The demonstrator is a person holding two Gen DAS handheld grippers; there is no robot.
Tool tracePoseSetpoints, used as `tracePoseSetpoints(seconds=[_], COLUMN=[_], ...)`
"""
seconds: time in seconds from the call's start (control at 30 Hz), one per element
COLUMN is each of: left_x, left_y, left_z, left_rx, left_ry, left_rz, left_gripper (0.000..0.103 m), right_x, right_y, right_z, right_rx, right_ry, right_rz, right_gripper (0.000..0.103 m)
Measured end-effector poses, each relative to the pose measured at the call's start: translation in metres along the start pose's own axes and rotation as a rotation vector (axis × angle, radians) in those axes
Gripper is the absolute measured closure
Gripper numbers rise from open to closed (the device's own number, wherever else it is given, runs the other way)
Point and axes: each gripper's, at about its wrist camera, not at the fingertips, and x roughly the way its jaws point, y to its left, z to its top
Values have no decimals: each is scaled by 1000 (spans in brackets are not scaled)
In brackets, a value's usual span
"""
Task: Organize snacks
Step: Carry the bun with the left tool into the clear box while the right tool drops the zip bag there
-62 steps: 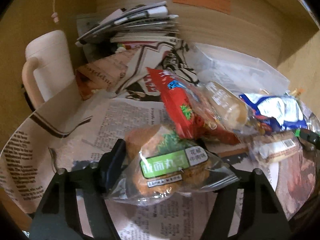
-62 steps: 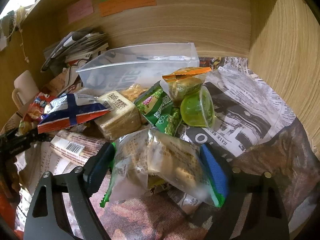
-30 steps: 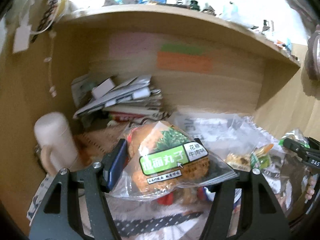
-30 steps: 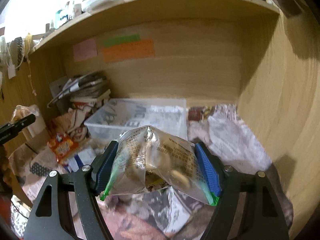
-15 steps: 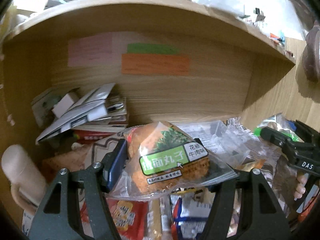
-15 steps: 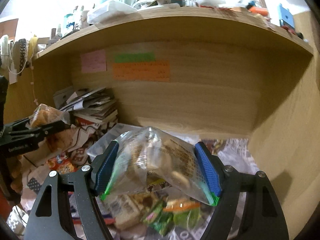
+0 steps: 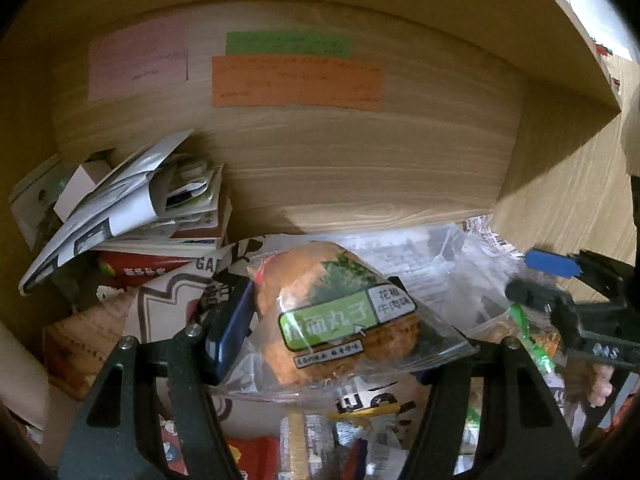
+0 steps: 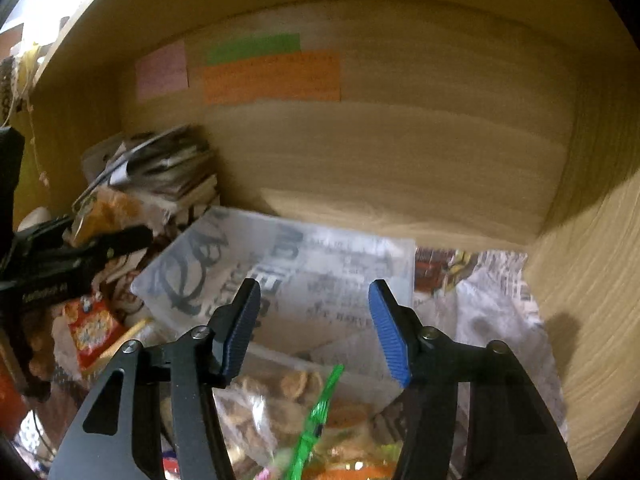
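Note:
My left gripper (image 7: pixel 344 328) is shut on a clear packet of orange-brown fried balls with a green label (image 7: pixel 340 320), held in the air over the clear plastic bin (image 7: pixel 448 256). In the right wrist view the same packet (image 8: pixel 108 212) shows at the left in that gripper. My right gripper (image 8: pixel 314 328) is open and empty above the clear bin (image 8: pixel 288 272). Below its fingers a clear snack bag with a green edge (image 8: pixel 304 412) is blurred and lies loose. The right gripper also shows at the right of the left wrist view (image 7: pixel 560 280).
A stack of books and papers (image 7: pixel 132 208) stands at the back left of the wooden cubby. Coloured notes (image 7: pixel 296 80) hang on the back wall. Several snack packets, one red (image 8: pixel 92 332), lie on newspaper (image 8: pixel 492 300). The cubby's side wall (image 8: pixel 592 280) is close on the right.
My right gripper has opened and the clear snack bag has dropped from it toward the bin. My left gripper, still shut on the fried-ball packet, has moved closer to the cubby and bin.

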Motion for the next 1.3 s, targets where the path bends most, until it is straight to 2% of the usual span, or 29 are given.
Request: tracePoseSetpoints(seconds=[0.03,0.1,0.13,0.43,0.57,0.63,0.8,0.93,1.13,1.3], left_x=[-1,-3,-6,-21,-23,-23,-22,-21,-17,-3], left_y=[2,3,4,1,1,1,0,-4,-11,-15], left_z=[-2,-4,-7,-23,-28,-29,-30,-27,-16,-4], left_rx=[-6,-15,-15,5,12,10,11,17,25,22], left_ry=[2,5,4,10,2,3,3,1,-9,11], left_rz=[-5,-17,-18,-22,-13,-11,-11,-13,-23,-34], left_gripper=[38,38,38,38,38,38,38,38,38,38], right_x=[-1,-2,-3,19,26,27,20,7,-19,-17], right_y=[1,2,2,17,23,26,29,33,33,28], right_z=[-4,-12,-16,-37,-39,-39,-41,-39,-19,3], right_rx=[2,13,16,24,12,2,-16,-33,-45,-38], right_ry=[12,34,43,147,156,155,131,91,-1,-43], right_rz=[4,11,16,48,44,37,30,14,8,-9], right_gripper=[32,18,16,16,16,26,33,35,34,34])
